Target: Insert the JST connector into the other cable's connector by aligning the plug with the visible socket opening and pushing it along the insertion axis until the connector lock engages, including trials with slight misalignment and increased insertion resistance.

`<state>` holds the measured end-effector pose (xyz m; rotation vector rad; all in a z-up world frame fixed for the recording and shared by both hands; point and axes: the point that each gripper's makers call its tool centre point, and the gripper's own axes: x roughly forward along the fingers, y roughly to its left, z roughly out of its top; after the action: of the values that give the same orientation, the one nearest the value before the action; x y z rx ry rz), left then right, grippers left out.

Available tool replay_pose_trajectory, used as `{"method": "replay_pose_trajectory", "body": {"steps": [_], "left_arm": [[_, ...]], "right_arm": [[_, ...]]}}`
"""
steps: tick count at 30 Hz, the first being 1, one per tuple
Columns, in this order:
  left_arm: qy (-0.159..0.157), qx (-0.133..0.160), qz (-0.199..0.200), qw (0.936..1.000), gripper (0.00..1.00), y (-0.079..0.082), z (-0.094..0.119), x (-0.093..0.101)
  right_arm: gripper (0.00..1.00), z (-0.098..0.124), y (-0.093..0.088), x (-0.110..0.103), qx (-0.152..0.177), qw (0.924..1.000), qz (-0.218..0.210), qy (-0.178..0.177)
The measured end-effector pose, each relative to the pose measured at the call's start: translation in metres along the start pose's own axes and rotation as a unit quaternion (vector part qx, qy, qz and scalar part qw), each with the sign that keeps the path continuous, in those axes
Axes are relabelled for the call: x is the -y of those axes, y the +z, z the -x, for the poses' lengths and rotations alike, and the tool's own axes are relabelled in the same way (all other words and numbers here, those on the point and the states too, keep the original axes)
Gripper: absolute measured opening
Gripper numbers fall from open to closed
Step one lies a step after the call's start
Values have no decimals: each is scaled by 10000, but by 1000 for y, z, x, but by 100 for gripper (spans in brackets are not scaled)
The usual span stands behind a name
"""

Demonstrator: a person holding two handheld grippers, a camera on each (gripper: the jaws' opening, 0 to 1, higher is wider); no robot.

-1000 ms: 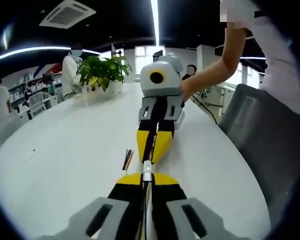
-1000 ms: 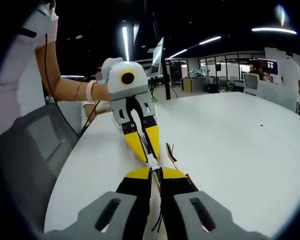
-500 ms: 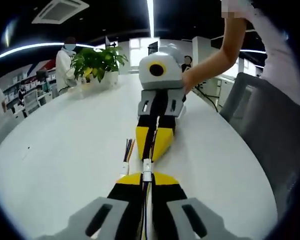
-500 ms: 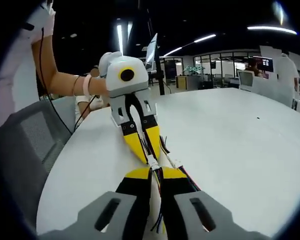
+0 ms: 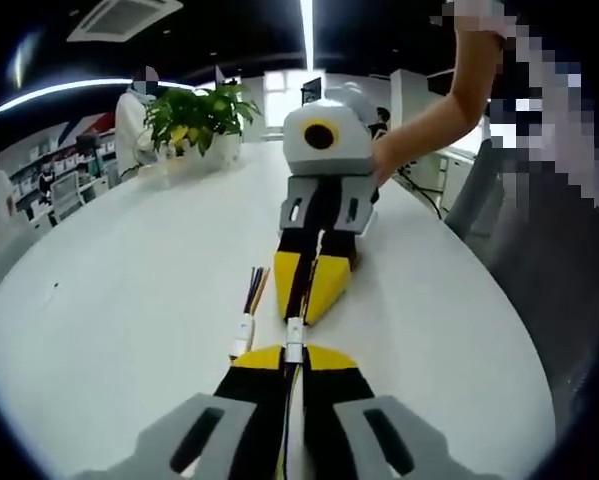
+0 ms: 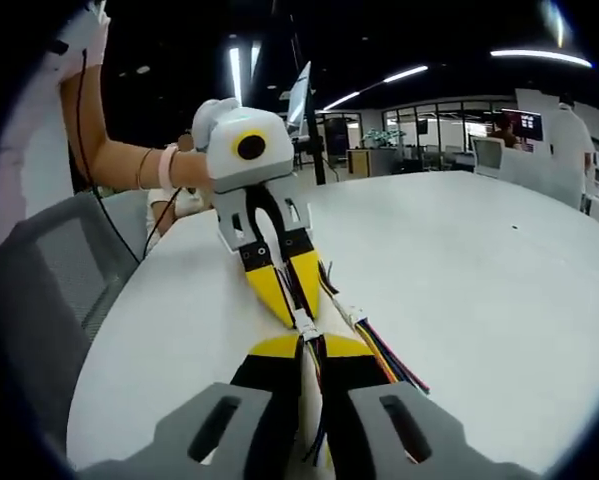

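Left gripper view has the left gripper point(image 5: 294, 352) nose to nose with the right gripper point(image 5: 307, 300), each one's yellow-tipped jaws pinched closed on its own end of the joint: the left on the small white connector point(image 5: 294, 327), the right on the mating end, which the jaws hide. Whether the lock has caught cannot be told. To do this step well, I judge both tools should keep one straight line and the push should run along that line, with no twisting if resistance rises.

In the right gripper view the right gripper point(image 6: 309, 345) meets the left gripper point(image 6: 295, 310) at the white housing point(image 6: 304, 322), and thin coloured wires point(image 6: 389, 355) lie slack just beside it. The housings look like hard moulded plastic. The table point(image 5: 129, 290) is smooth, white and rounded.
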<state>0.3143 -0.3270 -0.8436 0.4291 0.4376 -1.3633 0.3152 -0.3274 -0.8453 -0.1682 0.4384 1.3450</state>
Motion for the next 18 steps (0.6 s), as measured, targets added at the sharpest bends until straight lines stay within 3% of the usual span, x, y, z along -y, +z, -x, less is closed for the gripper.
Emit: {"method": "replay_pose_trajectory", "body": {"steps": [13, 18], "left_arm": [[156, -70, 92, 9998, 0, -2, 1, -1], [267, -118, 81, 9995, 7, -3, 3, -2]], "right_arm": [[4, -2, -2, -1, -59, 9999, 82, -65], [9, -2, -2, -2, -103, 9998, 173, -96]]}}
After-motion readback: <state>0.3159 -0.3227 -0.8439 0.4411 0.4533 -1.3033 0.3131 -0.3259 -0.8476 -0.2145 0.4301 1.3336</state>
